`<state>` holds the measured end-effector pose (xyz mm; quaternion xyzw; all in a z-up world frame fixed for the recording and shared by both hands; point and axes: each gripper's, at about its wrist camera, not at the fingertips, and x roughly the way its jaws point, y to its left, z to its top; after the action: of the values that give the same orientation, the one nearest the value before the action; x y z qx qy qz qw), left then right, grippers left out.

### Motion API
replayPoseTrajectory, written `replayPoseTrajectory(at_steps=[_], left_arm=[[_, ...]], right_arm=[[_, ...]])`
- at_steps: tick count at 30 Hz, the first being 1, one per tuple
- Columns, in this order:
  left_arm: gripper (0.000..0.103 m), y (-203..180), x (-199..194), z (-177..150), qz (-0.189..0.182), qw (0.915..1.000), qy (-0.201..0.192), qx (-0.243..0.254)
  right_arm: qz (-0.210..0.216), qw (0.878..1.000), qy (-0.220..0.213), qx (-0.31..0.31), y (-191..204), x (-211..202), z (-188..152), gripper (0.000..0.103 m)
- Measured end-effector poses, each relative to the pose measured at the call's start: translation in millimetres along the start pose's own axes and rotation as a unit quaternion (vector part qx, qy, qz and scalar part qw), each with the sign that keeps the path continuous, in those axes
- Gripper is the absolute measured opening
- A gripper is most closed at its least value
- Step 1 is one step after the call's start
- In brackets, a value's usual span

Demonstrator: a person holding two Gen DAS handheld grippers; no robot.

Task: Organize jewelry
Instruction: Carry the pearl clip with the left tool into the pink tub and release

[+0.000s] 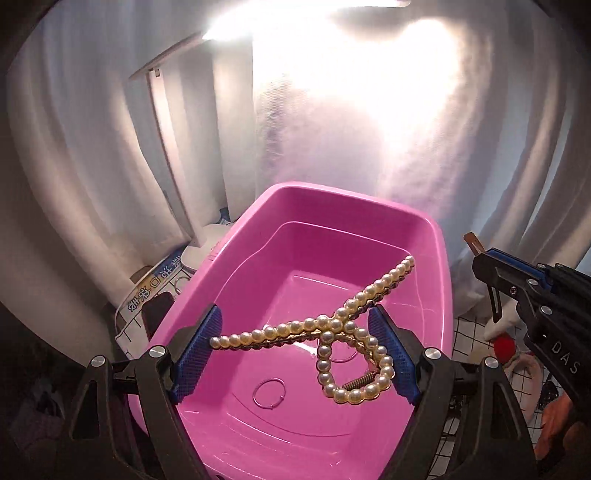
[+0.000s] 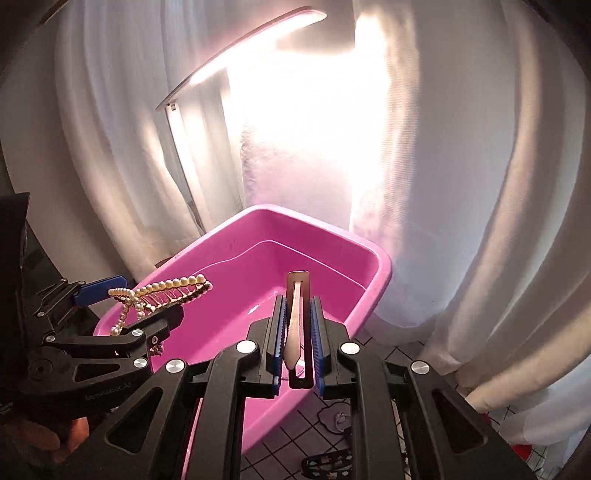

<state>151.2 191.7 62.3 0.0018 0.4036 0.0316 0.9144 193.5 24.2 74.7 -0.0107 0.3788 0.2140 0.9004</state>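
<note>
A pink plastic tub (image 1: 439,236) sits ahead of both grippers and also shows in the right wrist view (image 2: 384,269). My left gripper (image 1: 295,350) is over the tub, its blue pads set wide, and a pearl hair claw clip (image 1: 332,328) spans between them; it also shows from the side in the right wrist view (image 2: 162,291). My right gripper (image 2: 298,332) is shut on a flat brown and cream hair clip (image 2: 295,317) held upright over the tub's near right rim. A thin ring (image 1: 269,393) lies on the tub floor.
White curtains (image 1: 110,147) hang behind the tub, brightly lit by a lamp (image 1: 229,29). A white grid-patterned cloth (image 2: 295,439) covers the table, with small accessories (image 2: 328,461) lying on it near the right gripper. A printed package (image 1: 155,284) lies left of the tub.
</note>
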Motion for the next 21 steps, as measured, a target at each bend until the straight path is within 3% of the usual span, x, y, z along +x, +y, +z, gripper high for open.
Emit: replayPoseTrajectory(at_steps=[8,19,21], left_arm=[[0.079,35.6,52.2,-4.2,0.026,0.9975,0.065,-0.012],[0.079,47.6,78.4,-10.6,0.018,0.9934,0.11,-0.026],[0.08,47.7,80.8,-11.0,0.015,0.9928,0.116,-0.025]], right_arm=[[0.016,0.997,0.078,-0.013,29.2,77.8,14.6,0.013],[-0.003,0.988,0.154,-0.003,34.5,118.7,10.1,0.013],[-0.01,0.987,0.162,-0.004,34.6,121.1,9.5,0.025]])
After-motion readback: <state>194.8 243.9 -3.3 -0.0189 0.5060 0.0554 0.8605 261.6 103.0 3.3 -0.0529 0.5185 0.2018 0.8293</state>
